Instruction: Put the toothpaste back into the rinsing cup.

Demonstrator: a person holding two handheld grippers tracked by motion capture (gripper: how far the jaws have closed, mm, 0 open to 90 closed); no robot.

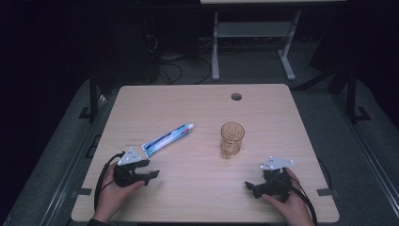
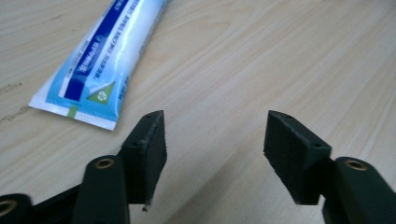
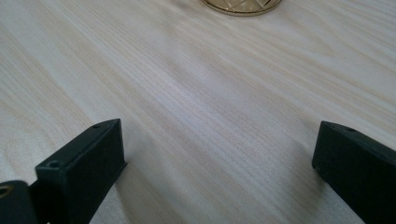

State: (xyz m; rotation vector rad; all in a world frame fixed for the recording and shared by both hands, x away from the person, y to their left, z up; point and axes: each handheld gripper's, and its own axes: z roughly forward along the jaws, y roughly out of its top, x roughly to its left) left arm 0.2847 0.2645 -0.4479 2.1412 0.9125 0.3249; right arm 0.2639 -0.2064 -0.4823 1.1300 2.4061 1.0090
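So we've got the left gripper (image 1: 149, 174) at the lower left of the bench (image 1: 263, 108), jaws spread with nothing between them, the toothpaste tube (image 1: 167, 139) lying flat just up-right of it. Right gripper (image 1: 251, 187) at lower right, jaws wide apart too, amber glass (image 1: 231, 139) upright near centre.

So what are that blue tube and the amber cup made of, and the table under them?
The tube looks like soft glossy plastic: a sheen on its printed skin and a flat crimped end. The cup is see-through amber with a cut diamond pattern, glass or clear plastic; I cannot tell which. The table shows pale wood grain with a matte finish, probably laminate.
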